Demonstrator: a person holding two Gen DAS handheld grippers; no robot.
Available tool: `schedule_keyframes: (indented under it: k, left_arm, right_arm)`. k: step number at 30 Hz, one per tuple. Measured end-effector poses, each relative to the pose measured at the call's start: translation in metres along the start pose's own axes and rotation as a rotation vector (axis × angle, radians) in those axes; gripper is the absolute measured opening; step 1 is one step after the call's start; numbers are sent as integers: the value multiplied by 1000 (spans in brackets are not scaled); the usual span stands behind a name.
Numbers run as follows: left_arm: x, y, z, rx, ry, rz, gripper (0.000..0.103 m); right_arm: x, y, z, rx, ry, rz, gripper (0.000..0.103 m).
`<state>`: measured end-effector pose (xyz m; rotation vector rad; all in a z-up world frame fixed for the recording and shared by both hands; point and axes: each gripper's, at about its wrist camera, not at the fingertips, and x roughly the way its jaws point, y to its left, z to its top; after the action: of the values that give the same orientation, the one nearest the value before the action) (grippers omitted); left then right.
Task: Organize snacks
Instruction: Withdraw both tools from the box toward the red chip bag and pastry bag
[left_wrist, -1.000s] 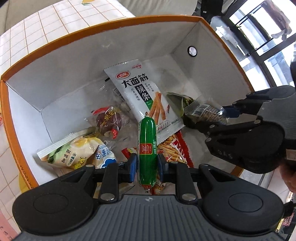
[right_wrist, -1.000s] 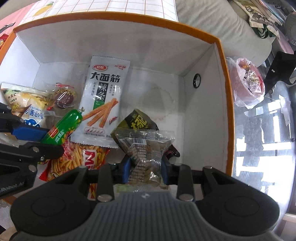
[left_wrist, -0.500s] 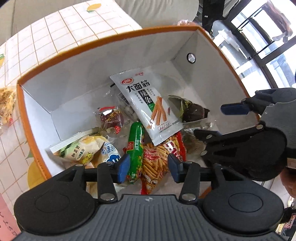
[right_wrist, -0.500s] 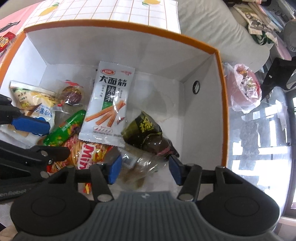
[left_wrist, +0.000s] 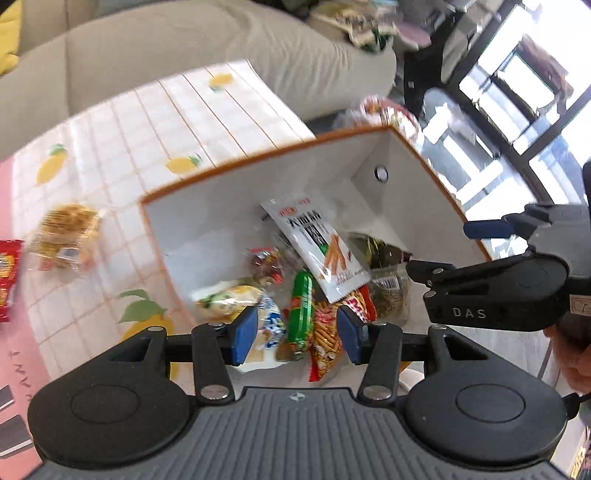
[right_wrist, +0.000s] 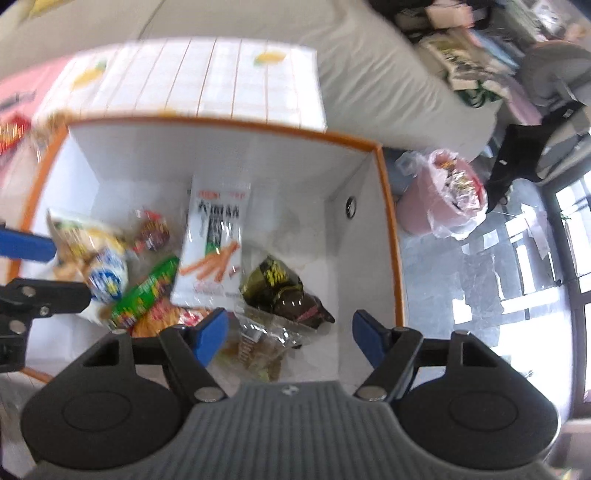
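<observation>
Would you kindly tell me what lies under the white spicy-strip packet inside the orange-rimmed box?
The white packet overlaps the red stick-snack bag and touches the green sausage. Whatever else lies beneath it on the orange-rimmed box floor is covered.

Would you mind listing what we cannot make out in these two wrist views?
- White packet: print unreadable, motion blur, both views.
- Clear packet: near end hidden behind the right gripper, right view.
- Yellow snack on the tablecloth: blurred, left view.
- Red packet: cut off by the left edge, left view.
</observation>
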<state>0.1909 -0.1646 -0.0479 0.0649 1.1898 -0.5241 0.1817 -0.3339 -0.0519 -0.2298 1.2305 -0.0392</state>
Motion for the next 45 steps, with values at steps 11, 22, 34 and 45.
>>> schedule_keyframes:
  k: [11,22,34,45]
  left_arm:
    - [-76,48,-33,-37,-192,118,58]
    - [-114,121,-73,-161,-319,230,58]
    - [-99,213,-110,-304,-325,257,58]
    - [-72,275,-115,-350,-287,229,65]
  right_arm:
    - [-58,47,-7,141,-201,156,73]
    - [-73,139,-13,147,-346,288,72]
    - [-43,233,5,-7,-395,345,72]
    - [6,278,45,-121,-336,325,71]
